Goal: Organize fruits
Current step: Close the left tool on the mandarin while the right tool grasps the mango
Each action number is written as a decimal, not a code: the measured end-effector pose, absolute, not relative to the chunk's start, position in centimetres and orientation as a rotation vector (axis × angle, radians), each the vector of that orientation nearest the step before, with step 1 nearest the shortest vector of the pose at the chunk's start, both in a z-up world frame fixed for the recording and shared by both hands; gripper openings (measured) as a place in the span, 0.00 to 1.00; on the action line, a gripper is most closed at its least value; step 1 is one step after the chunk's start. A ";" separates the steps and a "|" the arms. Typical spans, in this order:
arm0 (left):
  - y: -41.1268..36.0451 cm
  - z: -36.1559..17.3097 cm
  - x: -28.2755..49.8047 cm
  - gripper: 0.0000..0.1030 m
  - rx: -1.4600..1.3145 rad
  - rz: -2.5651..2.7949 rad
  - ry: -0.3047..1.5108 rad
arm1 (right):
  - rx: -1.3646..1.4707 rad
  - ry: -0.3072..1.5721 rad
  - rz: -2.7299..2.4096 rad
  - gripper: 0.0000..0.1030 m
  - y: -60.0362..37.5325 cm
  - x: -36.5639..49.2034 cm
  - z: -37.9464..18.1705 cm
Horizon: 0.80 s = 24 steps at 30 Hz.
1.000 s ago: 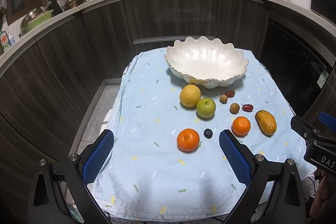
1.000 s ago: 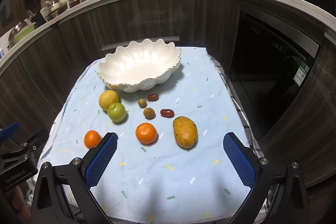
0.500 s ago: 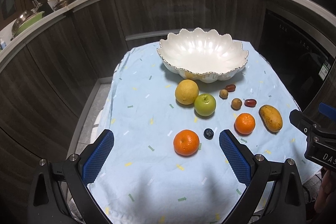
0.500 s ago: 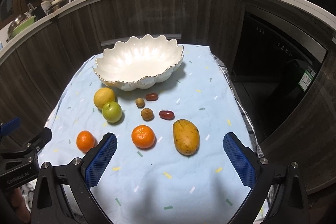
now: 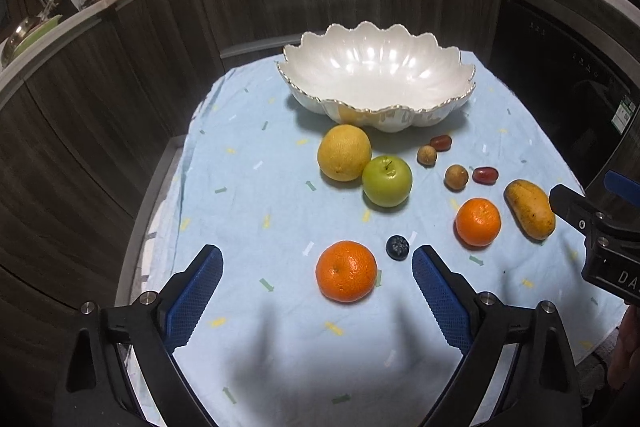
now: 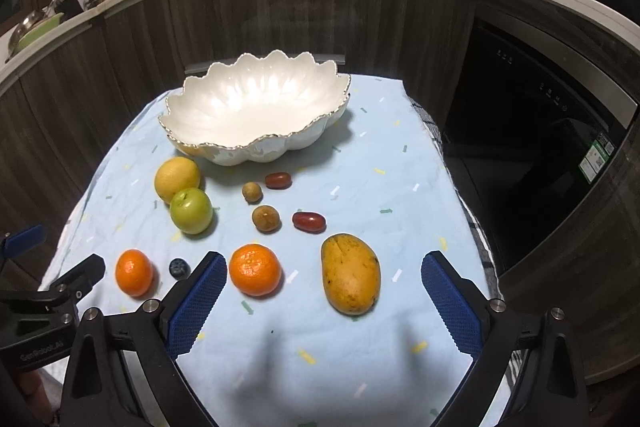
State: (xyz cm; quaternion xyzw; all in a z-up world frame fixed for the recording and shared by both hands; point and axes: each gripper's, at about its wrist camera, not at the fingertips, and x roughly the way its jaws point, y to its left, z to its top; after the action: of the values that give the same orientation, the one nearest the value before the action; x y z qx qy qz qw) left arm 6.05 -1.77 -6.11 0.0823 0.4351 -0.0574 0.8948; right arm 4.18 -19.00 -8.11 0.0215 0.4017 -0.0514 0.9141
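A white scalloped bowl (image 5: 376, 79) stands empty at the far side of a light blue cloth; it also shows in the right wrist view (image 6: 256, 111). In front of it lie a yellow citrus (image 5: 344, 153), a green apple (image 5: 387, 181), two oranges (image 5: 346, 271) (image 5: 478, 221), a blueberry (image 5: 397, 247), a mango (image 5: 530, 209), two brown longans and two red dates. My left gripper (image 5: 316, 283) is open, with the near orange between its fingers' line. My right gripper (image 6: 324, 287) is open, with the mango (image 6: 351, 273) and an orange (image 6: 255, 269) ahead of it.
The blue cloth (image 5: 248, 211) covers a small table with drops on all sides. Dark wood cabinets curve behind, a dark appliance (image 6: 532, 131) stands at the right. The counter above holds a pan, bottles and dishes.
Both grippers have moved forward and lower toward the fruit, which now looks larger and nearer. Both stay open. No fruit has moved.
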 end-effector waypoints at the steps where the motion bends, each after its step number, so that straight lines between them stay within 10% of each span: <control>1: -1.9 -6.4 6.2 0.94 0.172 -0.119 0.907 | 0.042 0.833 -0.109 0.95 -19.1 4.3 -8.4; 24: -3.2 -11.8 8.5 0.82 0.183 -0.137 1.004 | 0.009 0.909 -0.169 0.94 -20.7 7.1 -13.3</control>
State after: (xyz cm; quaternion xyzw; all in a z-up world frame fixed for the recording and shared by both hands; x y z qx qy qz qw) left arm 8.54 -3.16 -11.77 0.0875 0.4799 -0.0655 0.8705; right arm 7.15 -20.73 -13.31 0.0043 0.4387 -0.0815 0.8949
